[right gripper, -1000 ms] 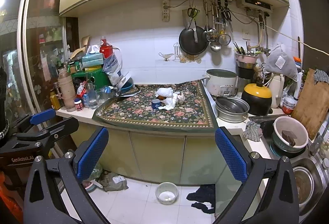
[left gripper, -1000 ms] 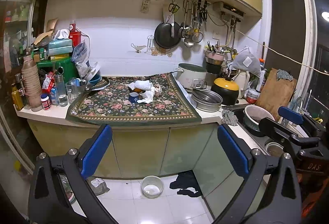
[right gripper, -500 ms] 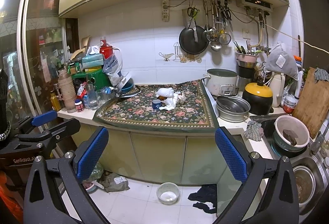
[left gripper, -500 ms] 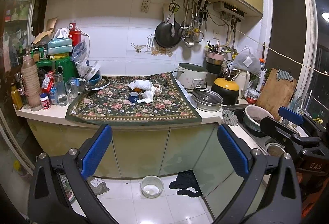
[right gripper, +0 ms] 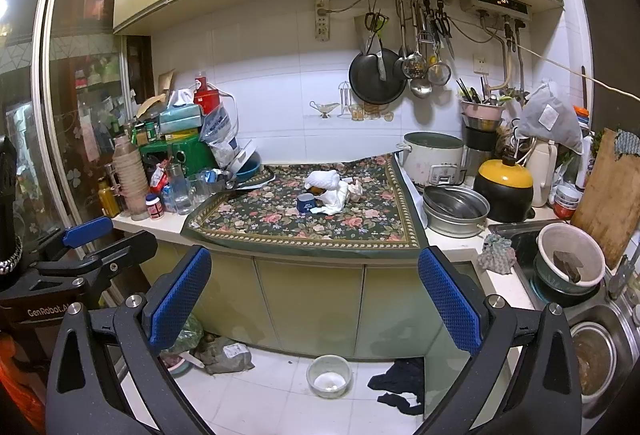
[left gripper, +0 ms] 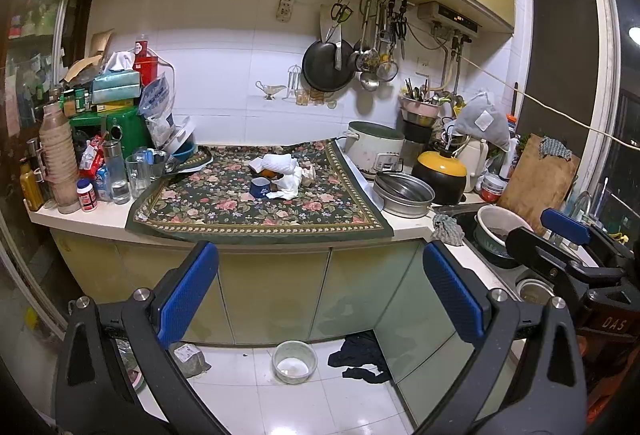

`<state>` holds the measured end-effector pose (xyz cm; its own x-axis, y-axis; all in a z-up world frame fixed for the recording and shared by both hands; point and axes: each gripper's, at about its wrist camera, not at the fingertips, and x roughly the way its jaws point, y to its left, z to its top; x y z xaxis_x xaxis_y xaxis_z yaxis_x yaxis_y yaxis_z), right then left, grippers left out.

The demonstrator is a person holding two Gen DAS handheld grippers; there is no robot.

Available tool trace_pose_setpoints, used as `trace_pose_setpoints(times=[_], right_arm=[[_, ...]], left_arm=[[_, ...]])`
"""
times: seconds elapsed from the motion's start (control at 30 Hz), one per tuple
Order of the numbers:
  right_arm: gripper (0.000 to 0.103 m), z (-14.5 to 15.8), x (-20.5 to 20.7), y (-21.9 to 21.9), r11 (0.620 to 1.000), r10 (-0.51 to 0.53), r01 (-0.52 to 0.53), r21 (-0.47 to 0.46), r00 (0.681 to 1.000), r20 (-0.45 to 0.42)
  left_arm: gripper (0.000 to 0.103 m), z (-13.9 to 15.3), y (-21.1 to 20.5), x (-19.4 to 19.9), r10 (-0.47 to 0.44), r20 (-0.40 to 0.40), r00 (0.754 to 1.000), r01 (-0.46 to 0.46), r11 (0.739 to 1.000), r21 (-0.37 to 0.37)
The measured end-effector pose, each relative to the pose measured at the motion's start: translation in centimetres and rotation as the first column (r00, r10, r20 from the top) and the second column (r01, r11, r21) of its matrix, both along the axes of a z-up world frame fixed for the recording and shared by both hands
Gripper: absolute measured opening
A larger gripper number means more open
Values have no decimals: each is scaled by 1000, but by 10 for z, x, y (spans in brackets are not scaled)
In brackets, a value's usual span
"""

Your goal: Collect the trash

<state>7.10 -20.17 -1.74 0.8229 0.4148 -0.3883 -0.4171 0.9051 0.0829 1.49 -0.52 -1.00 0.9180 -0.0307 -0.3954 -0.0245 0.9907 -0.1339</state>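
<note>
Both tongs spread wide and empty: left tongs [left gripper: 320,299] and right tongs [right gripper: 316,299] held back from the bench [left gripper: 80,221], facing the lower cabinets. Trash heaped mid-cloth on the floral mat [left gripper: 224,211], well apart from either tool: crumpled white tissue [left gripper: 280,165], a small blue cup [left gripper: 260,188] just beside it, something orange-brown tucked between, too small to name. Probably very light and soft, that paper; likely to crush flat under a pinch, so best taken across the thickest bunched fold, not a loose corner that may tear or slip. Cup likely stiff and light, apt to tip or roll if nudged; rim or wall between the pads seems safest. More litter on the floor [right gripper: 280,395]: a crumpled bag [right gripper: 224,355] near the cabinet foot. Against half a second and a second back, almost no change: same spread, same standoff, view only a touch shifted.
</note>
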Motion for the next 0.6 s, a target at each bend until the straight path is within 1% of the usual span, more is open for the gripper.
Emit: trace_pose_setpoints(times=[0.5, 0.6], right_arm=[[103, -1, 2, 2, 1000, 1, -1, 3, 1000, -3], [103, -2, 11, 6, 1000, 6, -5, 10, 1000, -10]], left_arm=[[103, -2, -1, 5, 2, -4, 1000, -2, 1000, -2], [103, -3, 0, 9, 9, -5, 1000, -9, 1000, 1]])
